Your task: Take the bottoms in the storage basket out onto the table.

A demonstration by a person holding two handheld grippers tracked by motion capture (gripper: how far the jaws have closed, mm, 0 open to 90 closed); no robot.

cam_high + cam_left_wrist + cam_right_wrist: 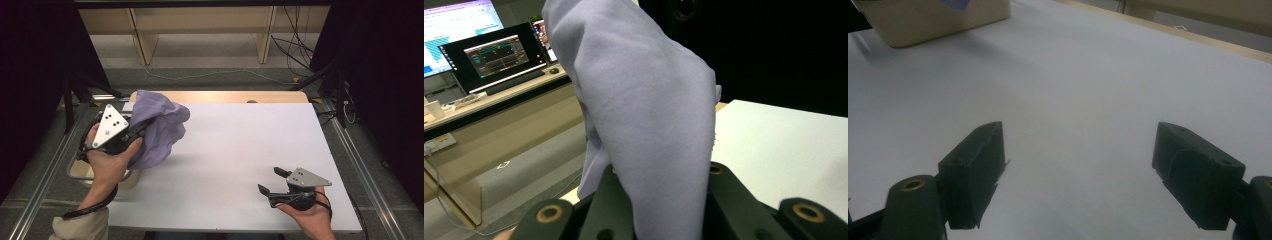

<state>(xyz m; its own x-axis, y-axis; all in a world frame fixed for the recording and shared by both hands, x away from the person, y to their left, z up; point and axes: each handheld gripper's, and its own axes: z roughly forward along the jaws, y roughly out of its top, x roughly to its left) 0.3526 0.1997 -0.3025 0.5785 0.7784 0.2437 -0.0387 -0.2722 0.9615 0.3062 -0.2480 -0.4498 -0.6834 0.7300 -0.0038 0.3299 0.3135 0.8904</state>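
the left gripper is clamped on a lavender cloth, which hangs bunched from its jaws at about ten o'clock on the desk, partly over a beige bin that sits at the desk's nine o'clock edge. in the left gripper view the cloth rises in one thick fold from between the black jaws, so the grip looks to be on a gathered handful rather than on a single edge or corner.

the right gripper rests low at about five o'clock, its jaws apart with nothing between them; in the right gripper view its fingers stand wide over bare white desk, and the bin shows far off at eleven o'clock.

the step in hand looks like carrying the cloth out from over the bin to the open desk. to do it well, the person should keep the left gripper closed firmly and lift until the hanging hem is free of the bin's rim, so the bin is not dragged along. the cloth should then travel toward the desk's middle and come down slowly, hem first, so it does not land in a heap. the right gripper is well apart from the cloth and would need to come toward ten o'clock to catch a free corner if spreading is wanted; a pinch on a single layer would serve better than on a bunch.

counted: one cloth, one bin, one desk, two grippers.
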